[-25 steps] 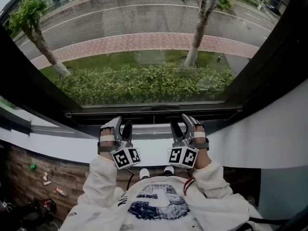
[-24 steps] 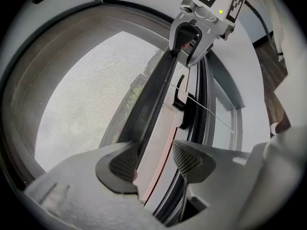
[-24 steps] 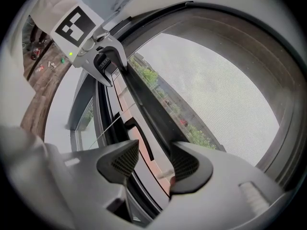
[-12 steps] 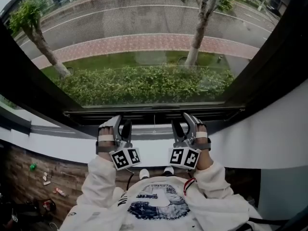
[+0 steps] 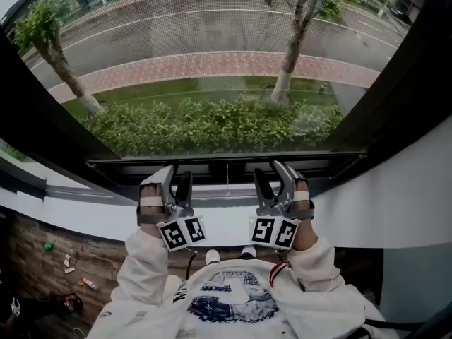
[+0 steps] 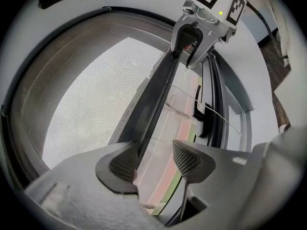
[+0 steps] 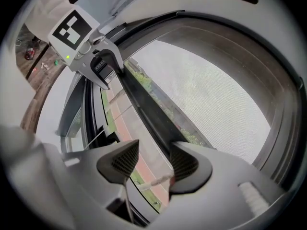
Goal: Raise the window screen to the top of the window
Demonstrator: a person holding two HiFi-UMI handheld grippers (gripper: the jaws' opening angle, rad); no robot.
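One big window (image 5: 49, 129) with a dark frame fills the upper part of the head view, looking down on a road, a brick path, a hedge and two trees. Fine screen mesh (image 5: 212, 27) covers almost the whole pane. Its dark bottom bar (image 5: 226, 162) lies low, across the middle of the frame, a little above the lower window rail, and both gripper views show a narrow strip of unmeshed glass under it. Below the rail runs a white sill (image 5: 226, 223).

A person in white sleeves holds both tools up to the bar, one on each side of centre. The left tool (image 5: 179, 174) has its jaws apart. In its own view the bar lies against the left-hand pad (image 6: 123, 163), and the other pad stands clear, with the brick path showing through the gap. The right tool (image 5: 268, 170) mirrors it, jaws spread, with the bar against the right-hand pad (image 7: 184, 163) only. A thin cord (image 5: 227, 180) hangs between the two tools.
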